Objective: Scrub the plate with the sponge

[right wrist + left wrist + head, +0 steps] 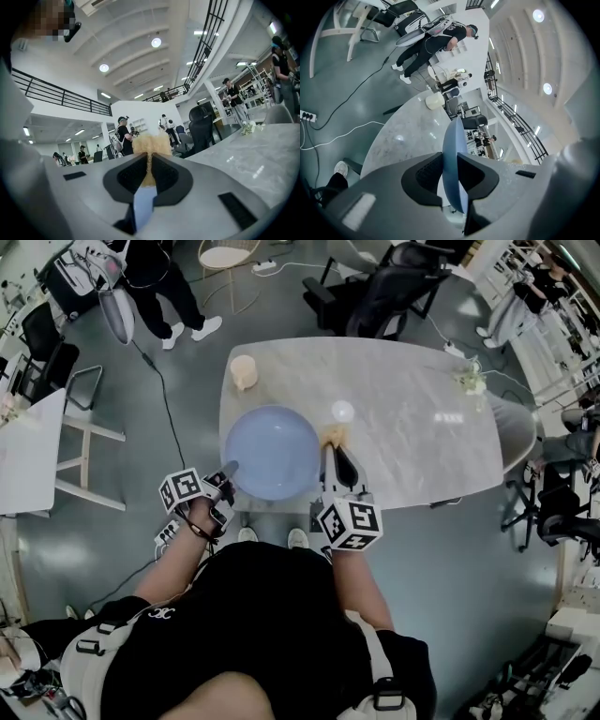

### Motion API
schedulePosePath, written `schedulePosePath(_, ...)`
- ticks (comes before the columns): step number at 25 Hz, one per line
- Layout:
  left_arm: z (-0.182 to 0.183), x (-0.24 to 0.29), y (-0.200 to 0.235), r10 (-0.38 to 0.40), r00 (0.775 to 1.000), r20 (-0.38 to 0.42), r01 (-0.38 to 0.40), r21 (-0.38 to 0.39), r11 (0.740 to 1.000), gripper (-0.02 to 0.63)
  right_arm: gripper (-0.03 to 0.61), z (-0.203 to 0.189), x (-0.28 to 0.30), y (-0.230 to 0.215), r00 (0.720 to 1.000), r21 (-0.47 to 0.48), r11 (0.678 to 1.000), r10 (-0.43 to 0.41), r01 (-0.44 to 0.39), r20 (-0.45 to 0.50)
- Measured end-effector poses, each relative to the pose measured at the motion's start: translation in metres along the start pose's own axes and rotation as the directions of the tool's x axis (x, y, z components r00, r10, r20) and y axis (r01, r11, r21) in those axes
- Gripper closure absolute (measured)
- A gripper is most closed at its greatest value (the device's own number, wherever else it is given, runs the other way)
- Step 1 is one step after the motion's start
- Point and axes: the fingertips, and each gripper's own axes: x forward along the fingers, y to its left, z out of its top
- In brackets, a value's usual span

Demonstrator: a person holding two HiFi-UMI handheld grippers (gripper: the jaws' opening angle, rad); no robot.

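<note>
— On the marble table (412, 418), from the head view, where's the plate?
— The blue plate (272, 453) lies at the near edge. The left gripper (228, 470) meets its near-left rim, and the right gripper (336, 448) brings the sponge (333, 435) to its right side.
— Left gripper view?
— Jaws clamped on the plate's rim, seen edge-on. A cream cup (435, 101) stands beyond.
— Right gripper view?
— Jaws squeezed on the yellow sponge, with the plate just beneath.

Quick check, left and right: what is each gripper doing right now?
The left gripper is shut on the rim of the blue plate.
The right gripper is shut on the tan sponge.
</note>
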Motion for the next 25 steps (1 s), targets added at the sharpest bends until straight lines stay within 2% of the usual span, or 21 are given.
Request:
schedulePosePath(4, -0.012, 0.013, 0.011, 0.020, 0.999, -0.048, -0.020, -0.011, 1.000, 0.532, 0.548, 0.013, -0.020, -0.007, 0.999, -0.032, 0.999, -0.040, 0.041, 0.033)
schedulePosePath(12, -0.038, 0.065, 0.023, 0.028, 0.991, -0.134, -0.035, -0.048, 0.998, 0.532, 0.548, 0.013, -0.055, -0.042, 0.990, -0.044, 0.990, -0.136, 0.137, 0.025)
schedulePosePath(18, -0.055, 0.090, 0.049, 0.087, 0.980, -0.180, -0.095, -0.035, 0.995, 0.532, 0.548, 0.007, -0.075, -0.056, 0.981, -0.039, 0.981, -0.190, 0.191, 0.023)
schedulePosePath(25, -0.065, 0.096, 0.074, 0.150, 0.966, -0.210, -0.159, -0.028, 0.987, 0.532, 0.548, 0.004, -0.085, -0.062, 0.976, -0.040, 0.975, -0.219, 0.219, 0.016)
